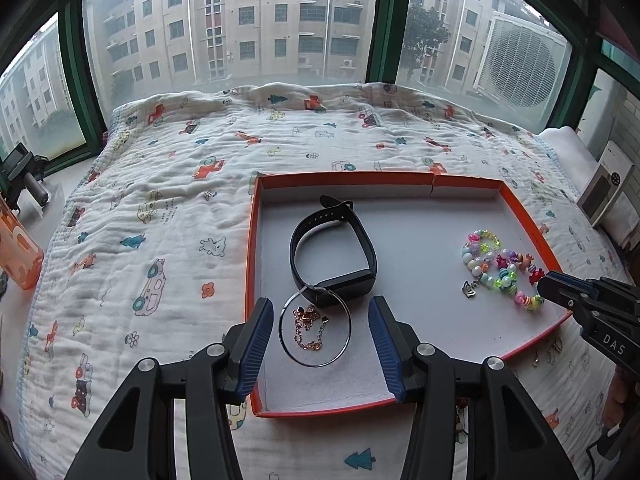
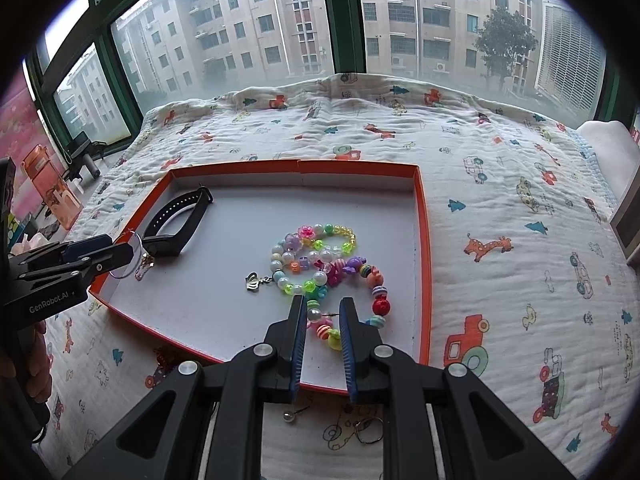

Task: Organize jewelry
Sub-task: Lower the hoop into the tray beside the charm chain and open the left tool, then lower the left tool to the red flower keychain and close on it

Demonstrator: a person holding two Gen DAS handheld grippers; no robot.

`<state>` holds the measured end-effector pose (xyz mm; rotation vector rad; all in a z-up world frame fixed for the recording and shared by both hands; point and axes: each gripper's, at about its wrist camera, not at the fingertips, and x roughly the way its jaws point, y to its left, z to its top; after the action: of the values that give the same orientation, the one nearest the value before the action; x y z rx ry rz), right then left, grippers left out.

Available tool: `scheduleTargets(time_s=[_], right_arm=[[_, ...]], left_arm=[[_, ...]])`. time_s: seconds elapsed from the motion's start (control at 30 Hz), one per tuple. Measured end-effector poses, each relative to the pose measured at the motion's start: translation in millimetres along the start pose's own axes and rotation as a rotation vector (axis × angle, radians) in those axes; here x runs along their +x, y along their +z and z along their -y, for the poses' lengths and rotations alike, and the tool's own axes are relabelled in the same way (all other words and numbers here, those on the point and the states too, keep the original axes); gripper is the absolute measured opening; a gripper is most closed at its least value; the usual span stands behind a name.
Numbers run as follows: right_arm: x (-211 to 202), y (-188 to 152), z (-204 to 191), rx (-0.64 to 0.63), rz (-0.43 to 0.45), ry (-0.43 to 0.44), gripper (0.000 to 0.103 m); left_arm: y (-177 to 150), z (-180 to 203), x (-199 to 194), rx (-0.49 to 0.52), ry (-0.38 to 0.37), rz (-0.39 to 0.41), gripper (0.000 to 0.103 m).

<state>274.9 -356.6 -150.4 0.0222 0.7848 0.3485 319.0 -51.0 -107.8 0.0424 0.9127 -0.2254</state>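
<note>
An orange-rimmed tray (image 1: 251, 240) (image 2: 425, 240) lies on the patterned blanket. Inside it are a black wristband (image 1: 332, 252) (image 2: 176, 220), a thin silver bangle (image 1: 316, 326) (image 2: 128, 256), a rose-gold chain (image 1: 308, 326) inside the bangle, and colourful beaded bracelets (image 1: 502, 270) (image 2: 324, 264) with a crown charm (image 2: 253, 281). My left gripper (image 1: 320, 320) is open, its fingers either side of the bangle. My right gripper (image 2: 323, 316) (image 1: 546, 282) is partly open over the near beads, holding nothing.
On the blanket in front of the tray lie a pearl pin (image 2: 292, 414) and a small ring (image 2: 370, 430). An orange bottle (image 1: 18, 252) stands at the left, and a white box (image 1: 608, 192) at the right. Windows run behind the bed.
</note>
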Motion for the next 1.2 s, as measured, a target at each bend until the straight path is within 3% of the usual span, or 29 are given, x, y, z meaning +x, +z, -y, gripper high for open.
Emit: scheduleTargets(time_s=[0.23, 0.43, 0.73, 1.1, 1.2], right_arm=[[-0.4, 2.3, 1.9, 0.014, -0.006, 0.016, 0.021], [-12.5, 2.3, 0.6, 0.016, 0.023, 0.015, 0.038], [-41.0, -7.9, -5.6, -0.004, 0.057, 0.023, 0.040], [-44.5, -36.9, -3.7, 0.006, 0.020, 0.043, 0.041], [-42.6, -40.8, -1.8, 0.010, 0.010, 0.047, 0.041]], left_arm=[[-0.3, -2.5, -6.6, -0.006, 0.002, 0.000, 0.056], [-9.8, -2.6, -30.5, -0.012, -0.006, 0.019, 0.057], [-49.1, 20.7, -58.3, 0.018, -0.073, -0.007, 0.057], [-65.7, 62.6, -30.7, 0.072, -0.182, -0.088, 0.057], [-64.9, 70.1, -18.4, 0.078, -0.179, -0.104, 0.056]])
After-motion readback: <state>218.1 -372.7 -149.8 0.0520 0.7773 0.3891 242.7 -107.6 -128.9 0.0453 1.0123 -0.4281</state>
